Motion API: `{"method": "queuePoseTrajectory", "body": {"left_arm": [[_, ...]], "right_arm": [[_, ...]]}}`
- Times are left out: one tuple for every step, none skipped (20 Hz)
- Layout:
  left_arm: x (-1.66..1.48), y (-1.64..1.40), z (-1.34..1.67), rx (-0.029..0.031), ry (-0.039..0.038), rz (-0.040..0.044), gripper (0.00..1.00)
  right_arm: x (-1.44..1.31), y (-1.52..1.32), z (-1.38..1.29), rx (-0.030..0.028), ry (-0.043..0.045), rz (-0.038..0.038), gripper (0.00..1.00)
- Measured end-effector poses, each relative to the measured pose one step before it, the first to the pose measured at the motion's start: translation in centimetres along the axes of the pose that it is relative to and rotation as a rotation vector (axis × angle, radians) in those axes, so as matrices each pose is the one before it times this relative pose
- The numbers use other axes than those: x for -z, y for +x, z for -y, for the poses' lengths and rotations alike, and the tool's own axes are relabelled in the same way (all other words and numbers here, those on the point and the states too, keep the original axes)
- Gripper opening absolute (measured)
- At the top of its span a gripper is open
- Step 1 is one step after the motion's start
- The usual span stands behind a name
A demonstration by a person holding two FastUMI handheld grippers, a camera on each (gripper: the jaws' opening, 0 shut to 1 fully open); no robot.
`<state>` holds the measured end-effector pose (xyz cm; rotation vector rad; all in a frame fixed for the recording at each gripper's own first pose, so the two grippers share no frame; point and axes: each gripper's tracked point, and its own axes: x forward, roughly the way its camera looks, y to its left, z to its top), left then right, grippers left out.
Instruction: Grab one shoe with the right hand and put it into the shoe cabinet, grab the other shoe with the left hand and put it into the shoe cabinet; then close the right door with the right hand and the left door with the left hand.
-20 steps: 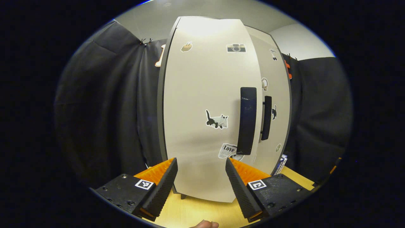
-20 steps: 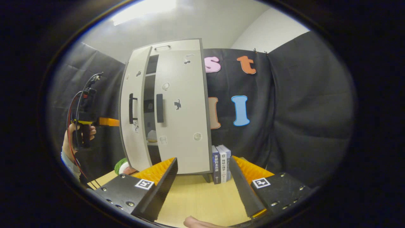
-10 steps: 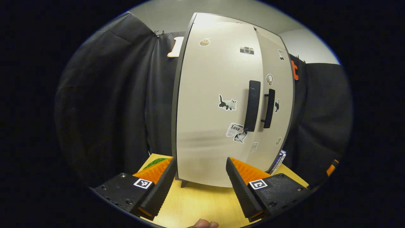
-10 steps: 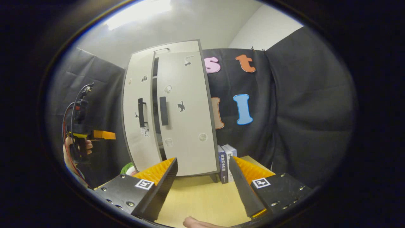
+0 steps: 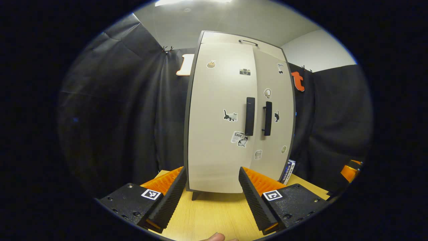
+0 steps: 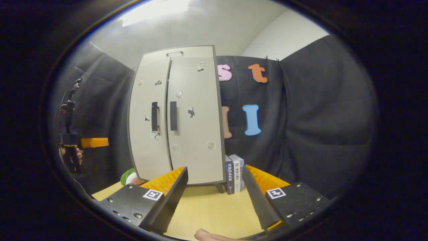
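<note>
Black cloth hangs at the far left of the left gripper view, and just right of it stands the shoe cabinet (image 5: 234, 113), upright on the wooden table (image 5: 214, 214) with both doors flush shut. Its left door (image 5: 217, 124) carries small stickers and a dark vertical handle; the right door (image 5: 272, 113) has a matching handle just beside it, the two handles close either side of the seam. Near the cabinet's right foot a few books (image 5: 287, 170) stand upright. Low in this view the left gripper (image 5: 212, 190) holds its fingers wide apart with nothing between them — only bare tabletop and the cabinet's lower edge show through the gap. At the right margin an orange part of the other tool peeks in.

In the right gripper view, going from the left, a hand (image 6: 75, 155) holds the left gripper at the edge, well apart from the cabinet and pointing toward it. Next comes a green and white object (image 6: 128, 175) on the table by the cabinet's left corner, too small to identify. The shoe cabinet (image 6: 177, 117) stands closed, the books (image 6: 234, 174) just beside its right side, touching or nearly so. The shoes cannot be seen anywhere — the shut doors hide the inside. The right gripper (image 6: 214, 194) is spread wide and empty above the table, well short of the cabinet.
</note>
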<state>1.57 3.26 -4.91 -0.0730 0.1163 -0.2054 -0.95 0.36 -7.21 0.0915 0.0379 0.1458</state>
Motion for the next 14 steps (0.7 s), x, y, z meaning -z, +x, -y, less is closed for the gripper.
{"method": "queuePoseTrajectory", "body": {"left_arm": [[0.338,-0.81,-0.095,-0.00747,0.00389,0.00235,0.95],[0.403,-0.921,-0.173,-0.01283,-0.00079,0.00356,0.95],[0.359,-0.783,-0.029,-0.00251,0.00566,-0.005,0.95],[0.142,-0.607,-0.072,0.00155,0.01265,-0.00103,0.95],[-0.151,-0.459,-0.344,-0.0047,0.01126,0.00206,0.95],[-0.403,-0.554,-0.694,-0.02003,0.00936,0.00978,0.95],[-0.478,-0.483,-0.694,-0.02332,0.00697,0.01595,0.95],[-0.467,-0.341,-0.286,-0.01188,0.00419,0.01531,0.95],[-0.369,-0.362,0.126,0.00199,-0.00195,0.01223,0.95],[-0.092,-0.183,0.291,0.01108,0.00377,-0.00028,0.95],[-0.084,-0.127,0.348,0.01095,0.00133,-0.00081,0.9],[0.019,-0.02,0.348,0.01354,0.00613,-0.00652,0.95],[0.23,0.02,0.281,0.00941,0.0028,-0.01343,0.95],[0.172,-0.032,0.118,0.00379,-0.00111,-0.01141,0.95]], "right_arm": [[-0.391,-0.086,-0.3,0.00522,-0.02656,0.01104,0.97],[-0.46,-0.076,-0.237,0.00605,-0.01521,0.01348,0.97],[-0.286,-0.139,-0.28,0.00434,-0.00362,0.0107,0.97],[-0.204,-0.121,-0.451,-0.0081,0.00289,0.00765,0.97],[0.081,-0.108,-0.792,-0.01713,0.00693,0.00518,0.97],[-0.007,-0.038,-0.598,-0.01926,0.01071,0.00635,0.97],[0.012,0.083,-0.332,-0.01108,0.01343,0.00361,0.96],[0.034,0.051,-0.055,-0.00117,0.0115,-0.00119,0.96],[0.02,-0.162,0.083,0.00079,0.006,-0.00166,0.97],[-0.229,-0.177,0.069,-0.00073,0.00435,0.00505,0.97],[-0.207,-0.191,0.011,0.00004,0.00557,0.00977,0.97],[-0.277,-0.114,0.256,0.00571,0.00858,0.01014,0.97],[-0.097,-0.108,0.237,0.00431,0.00608,0.00861,0.97],[-0.063,-0.154,0.164,0.00177,0.00281,0.00437,0.97]]}}
